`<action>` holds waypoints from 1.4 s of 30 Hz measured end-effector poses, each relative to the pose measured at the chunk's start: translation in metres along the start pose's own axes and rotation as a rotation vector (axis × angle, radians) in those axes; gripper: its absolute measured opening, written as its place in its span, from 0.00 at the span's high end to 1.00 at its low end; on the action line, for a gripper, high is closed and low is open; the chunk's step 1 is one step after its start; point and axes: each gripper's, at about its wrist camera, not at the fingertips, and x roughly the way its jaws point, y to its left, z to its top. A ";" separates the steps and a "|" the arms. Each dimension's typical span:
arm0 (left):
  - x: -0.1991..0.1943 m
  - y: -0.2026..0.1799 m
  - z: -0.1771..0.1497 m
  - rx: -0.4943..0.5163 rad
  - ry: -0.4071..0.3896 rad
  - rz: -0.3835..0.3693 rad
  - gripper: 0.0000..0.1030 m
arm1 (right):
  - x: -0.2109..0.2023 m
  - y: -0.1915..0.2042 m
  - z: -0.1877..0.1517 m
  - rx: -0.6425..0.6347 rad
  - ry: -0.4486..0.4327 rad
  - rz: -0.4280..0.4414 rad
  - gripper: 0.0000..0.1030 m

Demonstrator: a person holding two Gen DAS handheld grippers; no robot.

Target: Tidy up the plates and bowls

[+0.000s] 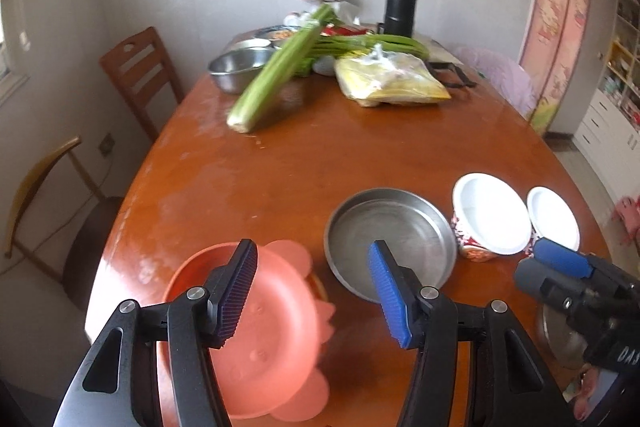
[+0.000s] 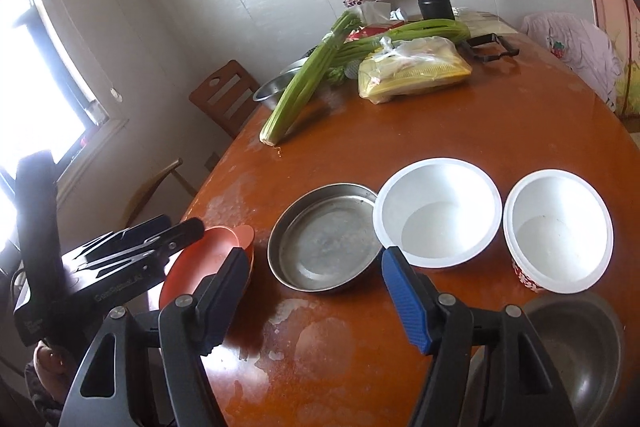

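1. The left gripper [image 1: 312, 291] is seen spread wide, nothing held between its fingers; it hangs above the near edge of the wooden table [image 1: 320, 155].
2. The right gripper [image 2: 312, 301] is likewise seen spread apart and empty, held over the table's near edge.
3. In the left wrist view, a pink plate [image 1: 276, 331] is found at 7 o'clock, partly hidden behind the left finger; it appears to rest on an orange dish, though this cannot be confirmed.
4. A metal pan [image 1: 390, 239] is placed at 5 o'clock, just beside the pink plate and apart from it.
5. Two white bowls are set at 3 to 4 o'clock: the nearer bowl [image 1: 490, 215] stands just beside the pan, and the second bowl [image 1: 554, 217] stands beside the first; whether they touch cannot be told.
6. In the right wrist view, a grey metal bowl [image 2: 576, 347] is noted at 4 o'clock, near the second white bowl.
7. At 12 o'clock, at the table's far end, celery [image 1: 276, 71], a yellow bag [image 1: 394, 81], a steel basin [image 1: 236, 67] and a black flask [image 1: 400, 3] are recorded.
8. A wooden chair [image 1: 140, 75] is observed at 10 o'clock, against the wall.
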 end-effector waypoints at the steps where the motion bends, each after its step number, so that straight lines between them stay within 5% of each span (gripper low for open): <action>1: 0.004 -0.004 0.003 0.013 0.015 -0.020 0.42 | -0.001 0.000 -0.001 0.002 -0.002 0.001 0.33; 7: 0.023 -0.013 0.024 0.055 0.076 -0.111 0.41 | 0.003 -0.003 -0.008 0.046 0.006 -0.013 0.14; 17: 0.092 -0.003 0.043 0.079 0.231 -0.095 0.40 | 0.031 0.012 -0.025 0.000 0.049 -0.039 0.12; 26: 0.135 -0.012 0.047 0.104 0.303 -0.125 0.40 | 0.068 -0.003 -0.030 0.128 0.101 -0.109 0.12; 34: 0.157 -0.015 0.040 0.095 0.356 -0.131 0.41 | 0.080 -0.001 -0.026 0.106 0.079 -0.176 0.26; 40: 0.166 -0.015 0.037 0.082 0.379 -0.166 0.48 | 0.091 0.000 -0.024 0.061 0.087 -0.224 0.38; 42: 0.167 -0.017 0.035 0.087 0.386 -0.178 0.58 | 0.095 -0.002 -0.026 0.067 0.104 -0.220 0.40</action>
